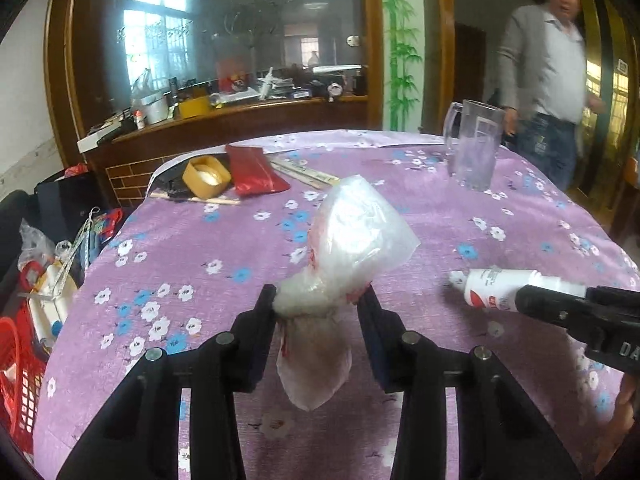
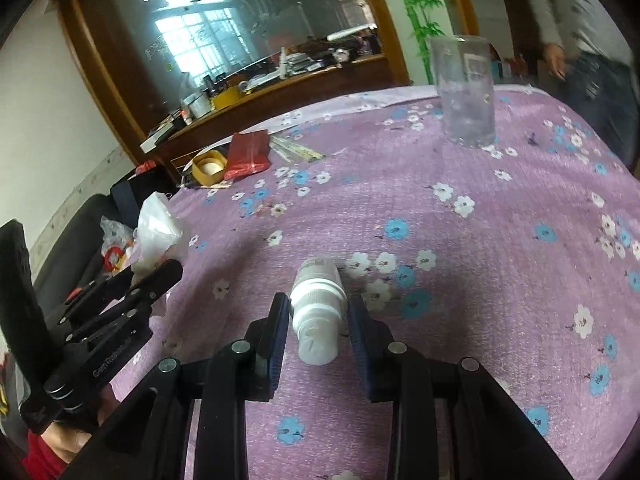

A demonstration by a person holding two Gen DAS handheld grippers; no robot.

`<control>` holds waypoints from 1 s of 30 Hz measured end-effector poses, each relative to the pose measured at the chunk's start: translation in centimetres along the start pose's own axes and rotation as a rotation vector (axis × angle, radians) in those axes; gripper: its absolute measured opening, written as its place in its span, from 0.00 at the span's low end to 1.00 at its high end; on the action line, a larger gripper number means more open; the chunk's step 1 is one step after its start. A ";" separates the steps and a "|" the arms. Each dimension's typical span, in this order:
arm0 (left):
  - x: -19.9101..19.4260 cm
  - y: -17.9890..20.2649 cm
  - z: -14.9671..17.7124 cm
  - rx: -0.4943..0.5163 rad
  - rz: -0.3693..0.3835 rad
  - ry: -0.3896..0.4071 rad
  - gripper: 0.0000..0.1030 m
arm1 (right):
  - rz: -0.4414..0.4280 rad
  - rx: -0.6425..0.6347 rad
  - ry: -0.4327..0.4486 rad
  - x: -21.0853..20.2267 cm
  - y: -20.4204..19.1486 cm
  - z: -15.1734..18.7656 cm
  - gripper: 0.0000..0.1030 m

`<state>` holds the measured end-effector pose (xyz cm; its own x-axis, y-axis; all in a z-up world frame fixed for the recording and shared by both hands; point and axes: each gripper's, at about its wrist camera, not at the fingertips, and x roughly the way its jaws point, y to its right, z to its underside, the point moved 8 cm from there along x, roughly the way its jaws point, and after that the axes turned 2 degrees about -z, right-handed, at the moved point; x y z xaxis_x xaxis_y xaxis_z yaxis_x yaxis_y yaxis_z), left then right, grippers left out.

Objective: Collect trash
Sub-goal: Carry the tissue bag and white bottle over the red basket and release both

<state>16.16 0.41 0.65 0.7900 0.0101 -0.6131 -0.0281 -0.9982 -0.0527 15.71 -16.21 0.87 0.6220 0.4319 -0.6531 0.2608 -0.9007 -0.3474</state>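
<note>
1. My left gripper is clamped on a crumpled, translucent plastic bag. The film bunches into a tight white knot between the black pads, balloons out glossy above them at the centre of the left wrist view, and hangs in a limp flap below.
2. My right gripper is closed on a small white plastic bottle. It is cylindrical and smooth with a ribbed collar, and its flat end faces the camera at lower centre of the right wrist view. In the left wrist view the same bottle shows at right, a red mark on its label.
3. Both items are held over a purple woven tablecloth with white and blue flowers.
4. A clear, tall plastic jug with a handle stands upright at upper right.
5. At upper left of the cloth lie a roll of tan tape, a flat glossy red pouch and pale wooden sticks, near one another.
6. A red latticed plastic basket sits at the left edge, beside the table.
7. A person in a grey cardigan stands at upper right, beyond the table.
</note>
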 end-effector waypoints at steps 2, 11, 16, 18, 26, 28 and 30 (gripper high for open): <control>0.3 -0.3 0.2 -0.007 -0.004 -0.006 0.38 | 0.002 -0.021 0.008 -0.1 -0.5 0.0 0.31; -0.1 -0.4 0.0 0.011 -0.008 0.025 0.38 | 0.004 -0.067 0.019 -0.1 -1.7 0.3 0.31; 0.0 -0.5 0.0 0.004 -0.005 0.021 0.38 | 0.002 -0.077 0.035 -0.5 -2.0 0.2 0.31; 0.1 -0.5 0.1 0.005 -0.005 0.018 0.38 | 0.000 -0.081 0.038 -0.6 -2.1 0.1 0.31; 0.1 -0.6 0.2 0.005 -0.007 0.018 0.38 | -0.007 -0.097 0.053 -1.0 -2.7 0.1 0.31; 0.1 -0.7 0.1 0.004 -0.009 0.017 0.38 | -0.007 -0.097 0.054 -1.1 -2.7 0.1 0.31; 0.0 -0.7 0.1 0.002 -0.011 0.017 0.38 | -0.006 -0.095 0.056 -1.2 -2.7 0.1 0.31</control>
<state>16.10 1.15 0.57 0.8006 0.0200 -0.5989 -0.0204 -0.9980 -0.0606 14.18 -14.26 2.47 0.6598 0.4364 -0.6117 0.3318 -0.8996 -0.2840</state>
